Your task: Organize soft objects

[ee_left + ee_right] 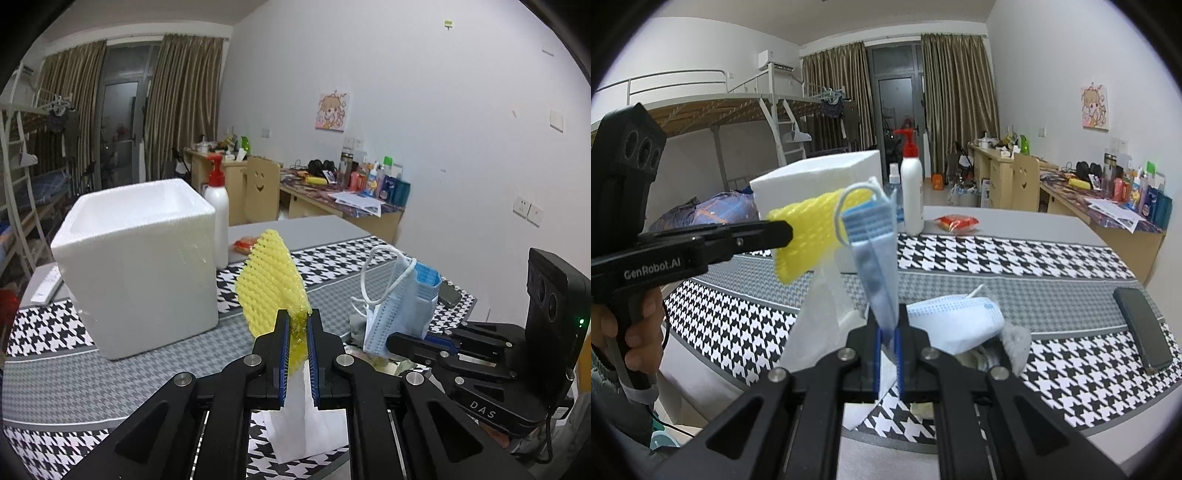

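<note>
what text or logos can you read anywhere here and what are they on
"GenRobot.AI": side of the left gripper body, seen in the right wrist view.
"DAS": body of the right gripper, seen in the left wrist view.
Labels on the white pump bottle and the far desk's bottles: too small to read.

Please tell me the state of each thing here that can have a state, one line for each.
Left gripper: shut on the yellow foam net, held up off the table.
Right gripper: shut on the blue masks, held up.
White foam box: upright, open on top.
White mask: lying on the table.
Pump bottle: upright.
Phone: lying flat.
</note>
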